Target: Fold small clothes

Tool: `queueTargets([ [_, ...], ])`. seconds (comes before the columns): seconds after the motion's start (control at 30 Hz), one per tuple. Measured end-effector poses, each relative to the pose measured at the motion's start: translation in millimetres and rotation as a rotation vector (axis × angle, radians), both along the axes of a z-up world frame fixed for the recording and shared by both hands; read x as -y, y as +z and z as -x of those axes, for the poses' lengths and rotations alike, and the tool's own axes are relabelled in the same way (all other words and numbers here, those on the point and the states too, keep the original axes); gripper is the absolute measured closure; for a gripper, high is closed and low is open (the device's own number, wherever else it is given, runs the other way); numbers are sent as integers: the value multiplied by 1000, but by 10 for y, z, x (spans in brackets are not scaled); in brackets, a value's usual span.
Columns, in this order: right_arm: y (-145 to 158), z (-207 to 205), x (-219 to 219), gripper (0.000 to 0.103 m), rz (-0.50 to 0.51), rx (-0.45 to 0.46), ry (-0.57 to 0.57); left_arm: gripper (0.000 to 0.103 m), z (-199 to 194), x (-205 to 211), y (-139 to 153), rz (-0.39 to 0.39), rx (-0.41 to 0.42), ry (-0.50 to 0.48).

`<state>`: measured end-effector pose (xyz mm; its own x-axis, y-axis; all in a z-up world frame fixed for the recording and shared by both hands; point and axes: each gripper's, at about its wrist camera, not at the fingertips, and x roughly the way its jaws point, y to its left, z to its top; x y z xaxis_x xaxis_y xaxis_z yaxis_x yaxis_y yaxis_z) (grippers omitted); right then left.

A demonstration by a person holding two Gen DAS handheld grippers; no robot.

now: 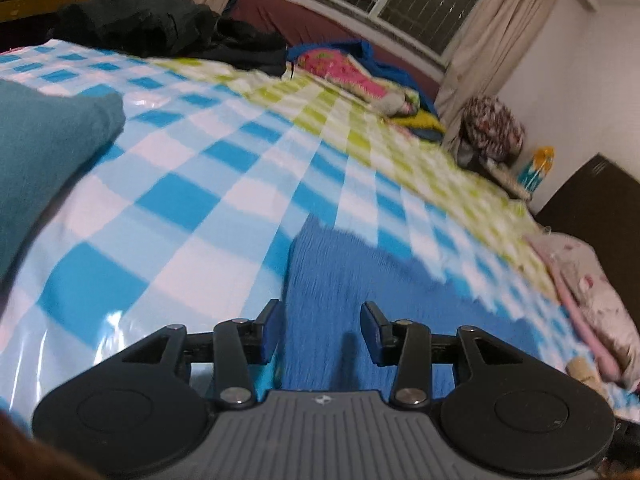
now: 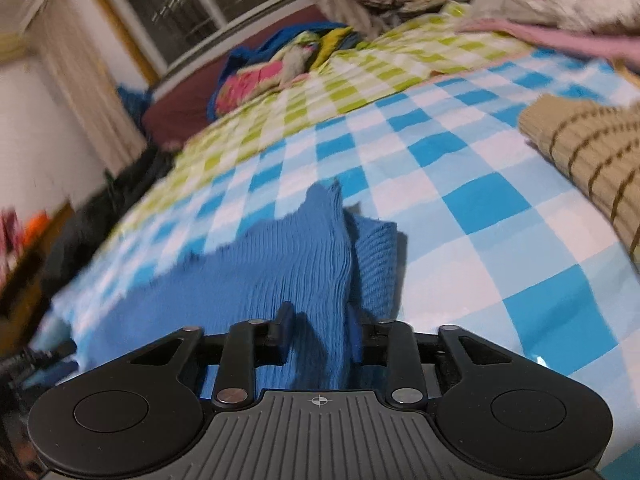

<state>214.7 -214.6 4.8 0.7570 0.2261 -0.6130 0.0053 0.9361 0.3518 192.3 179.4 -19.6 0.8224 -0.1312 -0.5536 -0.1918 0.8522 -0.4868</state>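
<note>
The left gripper [image 1: 320, 330] has its fingers spread apart over the blue cloth [image 1: 360, 280], which lies on the checked bed cover [image 1: 180, 200]. The right gripper [image 2: 320, 332] has its fingers pinching a raised fold of that blue cloth. A striped tan cloth [image 2: 592, 160] lies to their right.

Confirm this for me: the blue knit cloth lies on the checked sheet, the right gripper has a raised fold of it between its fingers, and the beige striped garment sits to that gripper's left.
Not quite. In the right wrist view the beige striped garment sits to the right gripper's right, not its left. The rest holds: the blue knit cloth lies on the checked sheet, a raised fold between the fingers.
</note>
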Motion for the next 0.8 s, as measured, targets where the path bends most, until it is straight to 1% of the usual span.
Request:
queueTargets([
  [0.03, 2, 16, 10, 91, -1, -2, 2, 57, 26, 6, -12, 2, -4, -3],
  [0.13, 58, 130, 121, 95, -39, 5, -10, 57, 103, 44, 0, -14, -1, -19],
  [0.23, 133, 283, 169, 96, -49, 34, -18, 57, 180, 155, 47, -85, 26, -52],
  [0.3, 100, 338, 204, 96, -41, 31, -37, 57, 192, 219, 29, -114, 19, -77],
  [0.4, -75, 303, 273, 96, -46, -38, -67, 57, 194, 254, -32, -146, -14, -81],
  [0.47, -116, 282, 266, 95, -53, -51, -59, 56, 195, 235, -76, -142, -35, -79],
  [0.53, -85, 273, 236, 94, -38, -39, -51, 56, 219, 222, -75, -139, -37, -77],
  [0.6, -46, 281, 205, 90, -16, -24, -41, 56, 233, 241, -47, -162, -47, -70],
  [0.8, 59, 365, 231, 88, -31, 22, -33, 56, 321, 285, -35, -207, -76, -52],
])
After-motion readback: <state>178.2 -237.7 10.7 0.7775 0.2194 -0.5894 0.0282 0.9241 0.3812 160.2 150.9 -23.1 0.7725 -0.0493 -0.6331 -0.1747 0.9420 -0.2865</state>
